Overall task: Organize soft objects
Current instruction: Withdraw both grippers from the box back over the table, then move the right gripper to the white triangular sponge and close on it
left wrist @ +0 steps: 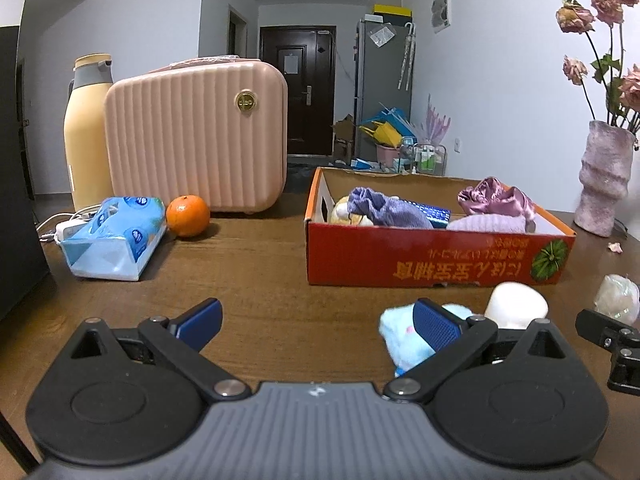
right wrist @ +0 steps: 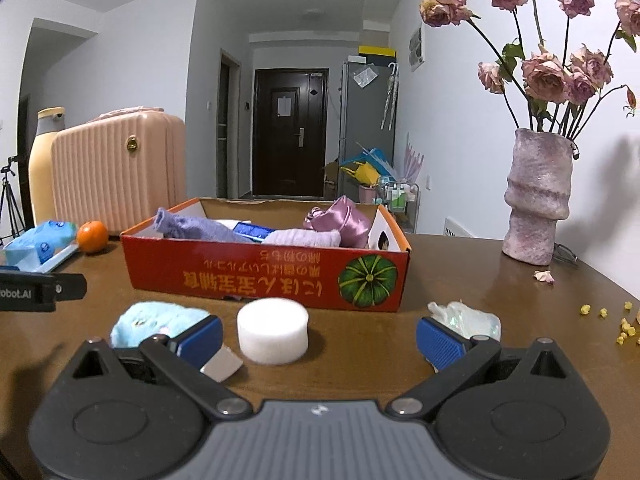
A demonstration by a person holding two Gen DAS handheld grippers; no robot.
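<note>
A red cardboard box [left wrist: 432,258] [right wrist: 256,276] stands on the brown table and holds purple and lilac cloths, a pink satin piece and a blue item. In front of it lie a light blue soft cloth [left wrist: 400,338] [right wrist: 160,320], a white round sponge [left wrist: 516,306] [right wrist: 273,330] and a crumpled clear bag [left wrist: 618,296] [right wrist: 466,318]. My left gripper [left wrist: 318,322] is open and empty, its right finger beside the blue cloth. My right gripper [right wrist: 318,340] is open and empty, the sponge between its fingers just ahead.
A pink ridged case [left wrist: 196,136], a cream flask [left wrist: 86,132], a tissue pack [left wrist: 114,236] and an orange [left wrist: 188,216] stand at the left. A vase of dried roses [right wrist: 536,196] stands at the right, with petals and yellow crumbs [right wrist: 624,328] nearby.
</note>
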